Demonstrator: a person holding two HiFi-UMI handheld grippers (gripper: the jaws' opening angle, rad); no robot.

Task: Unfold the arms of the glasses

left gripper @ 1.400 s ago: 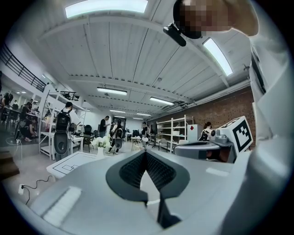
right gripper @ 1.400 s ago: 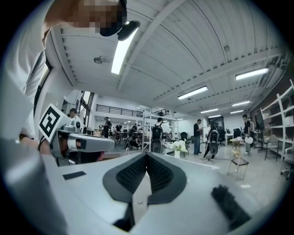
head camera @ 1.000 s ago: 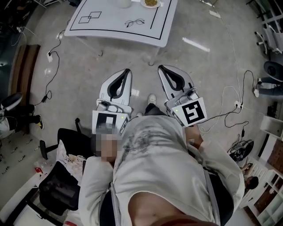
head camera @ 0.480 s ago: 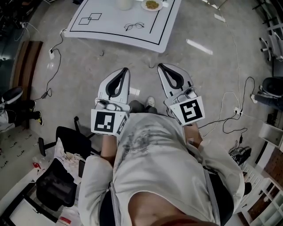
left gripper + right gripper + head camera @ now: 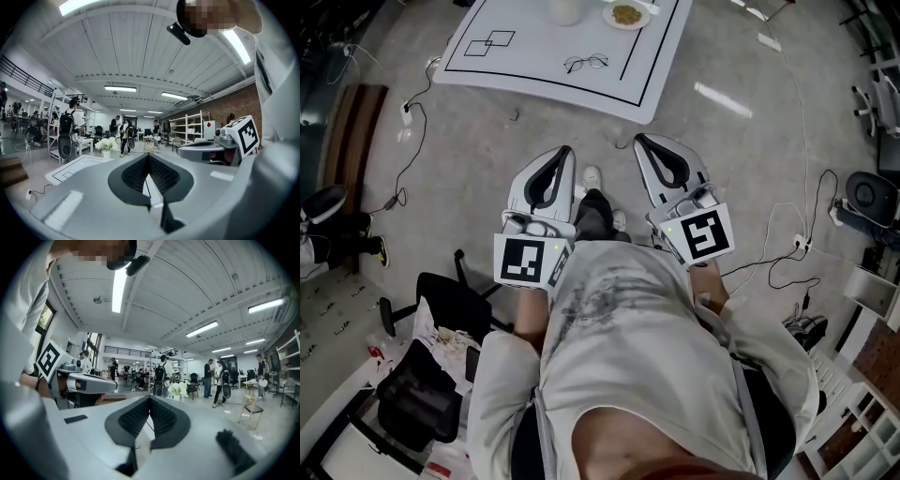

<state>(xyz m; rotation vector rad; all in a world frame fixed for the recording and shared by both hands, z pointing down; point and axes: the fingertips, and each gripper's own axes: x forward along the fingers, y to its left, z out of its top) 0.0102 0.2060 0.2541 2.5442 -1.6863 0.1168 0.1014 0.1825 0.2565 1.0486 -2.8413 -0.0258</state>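
Nearest the person, the left gripper and the right gripper are held out side by side above the floor, the left at 9 o'clock of the right. Each has its jaws clenched together on nothing. Farther out, at 12 o'clock, stands the white surface. The glasses lie on it inside its black border line, well apart from both grippers. Two outlined squares sit at their 9 o'clock. Farthest away are a dish of food at 1 o'clock and a vase of white flowers at 11 o'clock.
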